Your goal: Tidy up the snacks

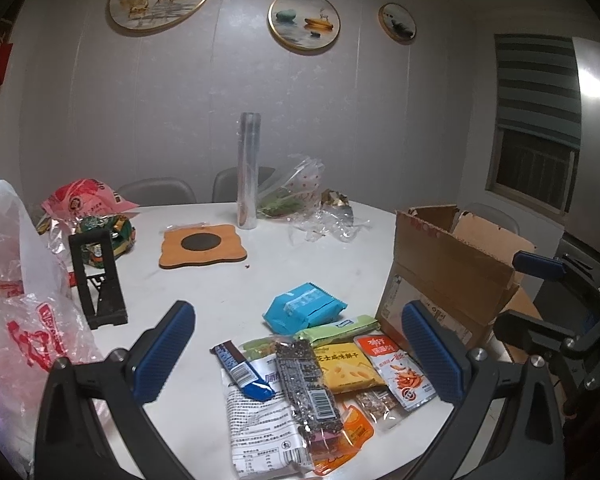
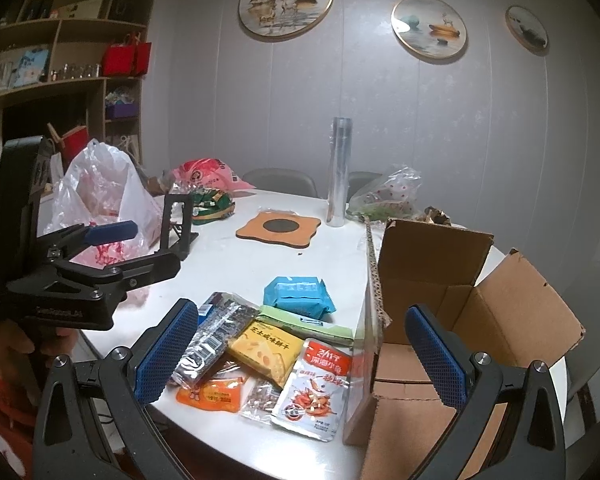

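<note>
Cardboard box (image 2: 475, 312), one; roughly nine snack packets (image 1: 319, 376); left claw (image 1: 300, 356) and right claw (image 2: 303, 360) gape, empty.

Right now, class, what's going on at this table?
A person holds a gripper in each hand over a pile of snack packets on a white table. The left gripper and right gripper are both open and empty. An open cardboard box stands beside the pile, apparently empty.
</note>
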Available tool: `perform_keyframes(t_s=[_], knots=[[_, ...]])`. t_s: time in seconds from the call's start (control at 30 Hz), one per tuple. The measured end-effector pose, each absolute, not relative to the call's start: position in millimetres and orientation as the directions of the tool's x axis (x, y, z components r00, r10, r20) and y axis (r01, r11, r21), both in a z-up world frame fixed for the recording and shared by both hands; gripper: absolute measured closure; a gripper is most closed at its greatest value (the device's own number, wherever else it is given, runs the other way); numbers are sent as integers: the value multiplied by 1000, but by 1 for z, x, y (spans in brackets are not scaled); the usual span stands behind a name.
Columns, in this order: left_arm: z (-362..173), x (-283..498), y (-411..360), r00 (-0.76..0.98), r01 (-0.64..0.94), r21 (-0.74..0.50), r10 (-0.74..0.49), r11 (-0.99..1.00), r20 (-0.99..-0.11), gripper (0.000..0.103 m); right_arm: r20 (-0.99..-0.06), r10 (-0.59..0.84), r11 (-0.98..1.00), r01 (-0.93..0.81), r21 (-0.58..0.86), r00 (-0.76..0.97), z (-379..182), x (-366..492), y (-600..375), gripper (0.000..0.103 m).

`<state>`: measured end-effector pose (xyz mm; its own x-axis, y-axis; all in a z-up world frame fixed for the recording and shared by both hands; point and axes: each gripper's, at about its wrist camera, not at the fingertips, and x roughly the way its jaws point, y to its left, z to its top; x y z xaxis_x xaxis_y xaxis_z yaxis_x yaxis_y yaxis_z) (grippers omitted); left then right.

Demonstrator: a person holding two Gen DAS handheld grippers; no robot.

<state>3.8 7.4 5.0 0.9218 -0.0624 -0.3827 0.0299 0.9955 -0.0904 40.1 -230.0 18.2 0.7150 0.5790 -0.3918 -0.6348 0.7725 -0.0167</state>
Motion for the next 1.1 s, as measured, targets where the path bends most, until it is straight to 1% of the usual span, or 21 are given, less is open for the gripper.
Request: perform_keyframes(t_s=[0.17, 0.23, 0.27, 0.37, 0.43, 0.47, 0.5, 0.53, 0.6, 0.7, 0.8, 0.83, 0.9, 1.1], knots=[[6, 1, 23, 929, 75, -121, -113, 990, -351, 1, -399, 530, 784, -611, -105, 749, 26, 28, -216, 0], [6, 1, 31, 929, 88, -122, -126, 989, -347, 1, -379, 540, 773, -621, -129, 751, 30, 20, -208, 0], [6, 1, 35, 929, 93, -122, -130, 988, -346, 1, -360, 539, 767, -620, -165, 762, 31, 16, -205, 0], [3, -1, 49, 930, 123, -133, -161, 984, -331, 1, -387, 539, 743, -638, -200, 748, 31, 10, -186, 0], [-1, -1, 60, 925, 128, -144, -170, 981, -341, 1, -418, 569, 712, -679, -179, 708, 26, 10, -173, 10], [-5, 0, 66, 919, 130, -153, -178, 980, -352, 1, -429, 578, 704, -690, -167, 694, 23, 11, -167, 18], [-9, 2, 70, 912, 133, -163, -185, 978, -365, 1, -451, 580, 698, -700, -154, 678, 18, 13, -160, 21], [-13, 4, 75, 904, 138, -170, -194, 976, -380, 1, -475, 583, 692, -709, -133, 659, 12, 16, -153, 23], [-25, 10, 81, 885, 129, -165, -188, 978, -426, 1, -512, 591, 693, -717, -75, 624, -1, 24, -142, 33], [-44, 19, 85, 851, 110, -135, -163, 985, -499, 1, -559, 591, 698, -716, -7, 582, -25, 40, -127, 35], [-60, 23, 88, 833, 107, -141, -166, 984, -528, 1, -626, 578, 704, -708, 58, 523, -48, 52, -118, 36], [-65, 23, 89, 827, 108, -153, -174, 982, -534, 1, -629, 583, 706, -704, 80, 514, -54, 56, -115, 36], [-73, 23, 93, 818, 106, -174, -185, 979, -544, 1, -663, 565, 717, -689, 100, 492, -64, 62, -111, 37], [-83, 23, 92, 799, 109, -145, -173, 983, -575, 1, -678, 556, 732, -670, 125, 481, -77, 78, -98, 38]])
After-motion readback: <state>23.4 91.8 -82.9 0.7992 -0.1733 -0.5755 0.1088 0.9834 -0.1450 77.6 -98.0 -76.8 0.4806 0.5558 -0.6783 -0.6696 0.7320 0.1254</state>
